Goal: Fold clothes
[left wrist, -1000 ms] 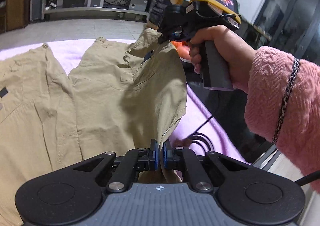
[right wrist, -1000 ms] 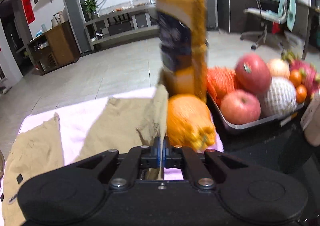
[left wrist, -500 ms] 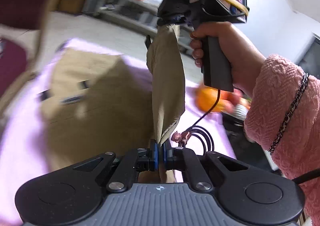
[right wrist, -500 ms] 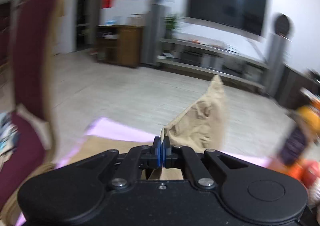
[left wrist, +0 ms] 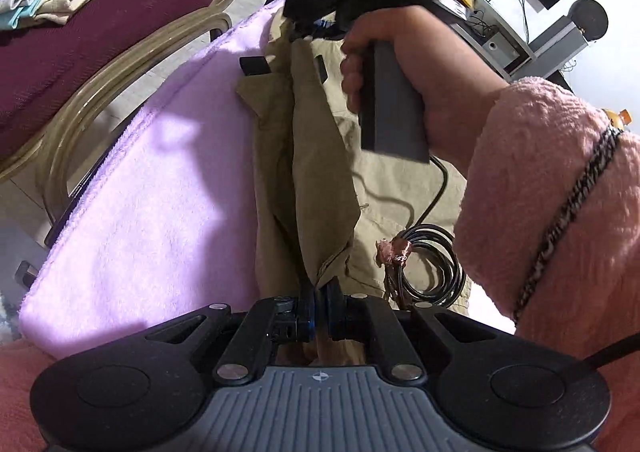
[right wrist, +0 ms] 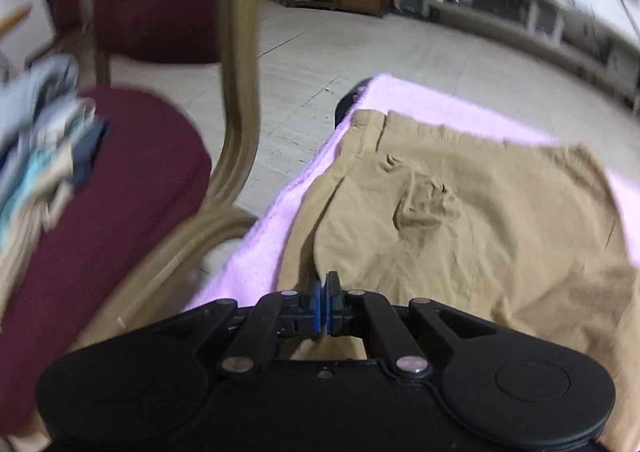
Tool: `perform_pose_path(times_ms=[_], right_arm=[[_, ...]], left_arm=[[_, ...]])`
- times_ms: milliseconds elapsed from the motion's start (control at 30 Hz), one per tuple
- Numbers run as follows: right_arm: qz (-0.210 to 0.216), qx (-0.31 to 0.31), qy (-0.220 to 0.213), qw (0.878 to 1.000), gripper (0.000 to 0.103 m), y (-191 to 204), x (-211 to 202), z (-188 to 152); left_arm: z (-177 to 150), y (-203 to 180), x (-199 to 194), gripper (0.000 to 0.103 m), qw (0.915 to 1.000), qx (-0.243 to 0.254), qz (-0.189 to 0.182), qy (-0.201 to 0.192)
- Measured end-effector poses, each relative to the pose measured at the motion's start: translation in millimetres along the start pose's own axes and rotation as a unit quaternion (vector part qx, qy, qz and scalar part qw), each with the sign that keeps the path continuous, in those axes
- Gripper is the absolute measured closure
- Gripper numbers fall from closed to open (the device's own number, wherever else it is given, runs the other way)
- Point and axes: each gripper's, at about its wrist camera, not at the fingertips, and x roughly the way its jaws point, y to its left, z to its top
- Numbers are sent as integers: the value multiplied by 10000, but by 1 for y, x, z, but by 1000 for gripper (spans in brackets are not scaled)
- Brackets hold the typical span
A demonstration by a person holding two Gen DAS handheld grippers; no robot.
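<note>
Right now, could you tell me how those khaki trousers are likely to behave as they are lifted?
Probably floppy: the khaki trousers sag between the left gripper and right gripper. Likely light, since pinched edges carry them. They creased readily on the pink towel.

The left gripper (left wrist: pixel 319 302) is black with blue pads, silver screws and a grey ribbed part. The person wears a fluffy pink sleeve (left wrist: pixel 560 211) with a thin black-and-white band (left wrist: pixel 568 207). A coiled black cable (left wrist: pixel 430 268) hangs below the right hand (left wrist: pixel 408 63).
</note>
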Motion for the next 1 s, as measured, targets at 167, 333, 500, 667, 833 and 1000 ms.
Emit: perform_pose_path(times_ms=[167, 333, 500, 667, 833, 1000], right_arm=[[539, 122, -725, 9958, 101, 0, -25, -1], [125, -665, 19, 9977, 99, 20, 1, -11], [-52, -1024, 76, 9947, 47, 21, -39, -5], [-221, -817, -247, 9961, 44, -24, -147, -3], [37, 110, -512, 9986, 30, -89, -268, -34], [1039, 1630, -505, 9798, 27, -140, -312, -102]], left_arm=[[6, 12, -8, 97, 9996, -23, 271, -121], [7, 16, 5, 93, 9979, -147, 586, 229], [12, 20, 9, 88, 9969, -227, 696, 288], [6, 29, -7, 88, 9984, -377, 420, -1], [1, 33, -46, 83, 9954, -397, -233, -842], [-6, 27, -57, 93, 9907, -135, -409, -1290]])
